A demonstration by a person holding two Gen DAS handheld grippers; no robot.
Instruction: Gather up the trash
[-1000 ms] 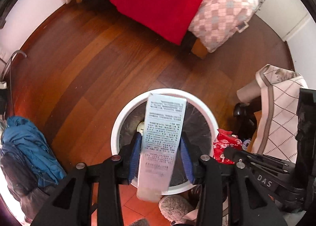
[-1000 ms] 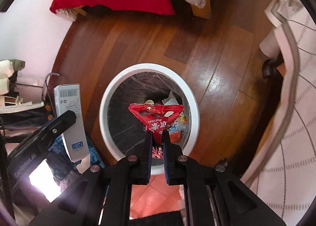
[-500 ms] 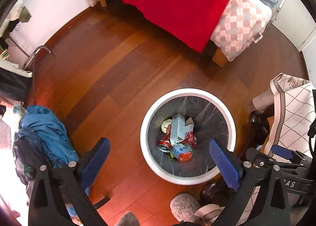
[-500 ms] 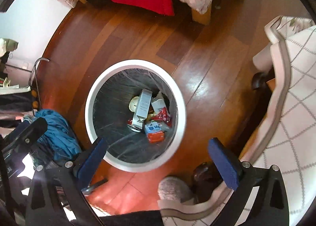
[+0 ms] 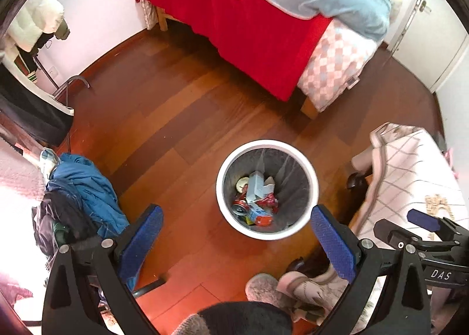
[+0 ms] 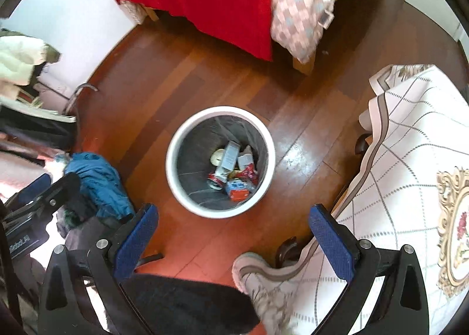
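Left gripper [image 5: 236, 235] jaws wide apart, nothing between them. Right gripper [image 6: 233, 231] same, empty. White bin [image 5: 225, 172] on wood floor, centre frame in both views, holds the trash [image 5: 255, 198]: box, red wrapper, can. Bed [image 5: 249, 24] upper frame.

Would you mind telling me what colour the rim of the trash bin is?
White. The bin's rim shows best in the left wrist view, around a grey liner.
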